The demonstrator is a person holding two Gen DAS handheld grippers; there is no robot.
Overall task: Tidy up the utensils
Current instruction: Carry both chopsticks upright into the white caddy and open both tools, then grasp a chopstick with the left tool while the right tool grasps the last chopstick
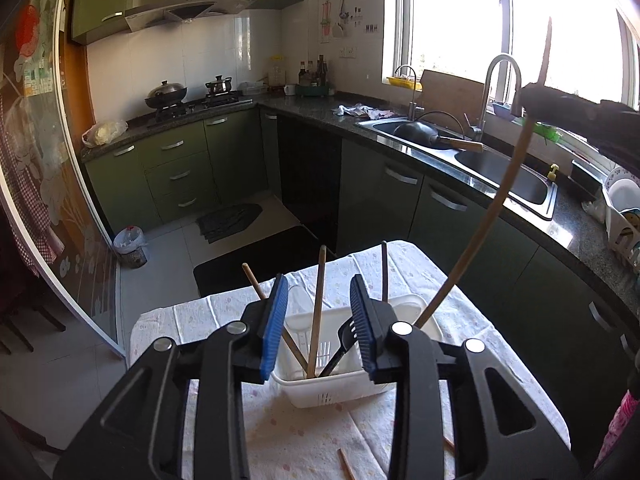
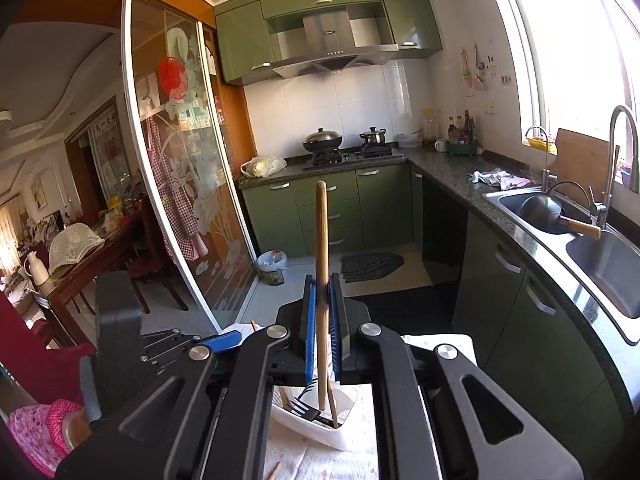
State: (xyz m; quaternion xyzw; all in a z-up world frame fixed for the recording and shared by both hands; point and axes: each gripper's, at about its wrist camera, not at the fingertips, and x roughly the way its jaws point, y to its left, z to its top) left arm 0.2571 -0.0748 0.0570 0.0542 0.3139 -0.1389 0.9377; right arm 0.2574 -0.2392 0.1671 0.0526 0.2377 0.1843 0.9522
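Note:
A white slotted basket stands on the cloth-covered table. Several utensils lean in it: wooden handles and a black slotted spatula. My left gripper hovers just above the basket, its blue pads apart and pressing on nothing. High at the right, my right gripper is shut on a long wooden utensil whose lower end reaches down to the basket. In the right wrist view the same wooden utensil stands upright, clamped in my right gripper, above the basket and a black fork.
A loose wooden stick lies on the cloth near the front. A dark counter with a steel double sink runs along the right, with a dish rack at its near end. A glass sliding door stands on the left. A pink floral sleeve shows low left.

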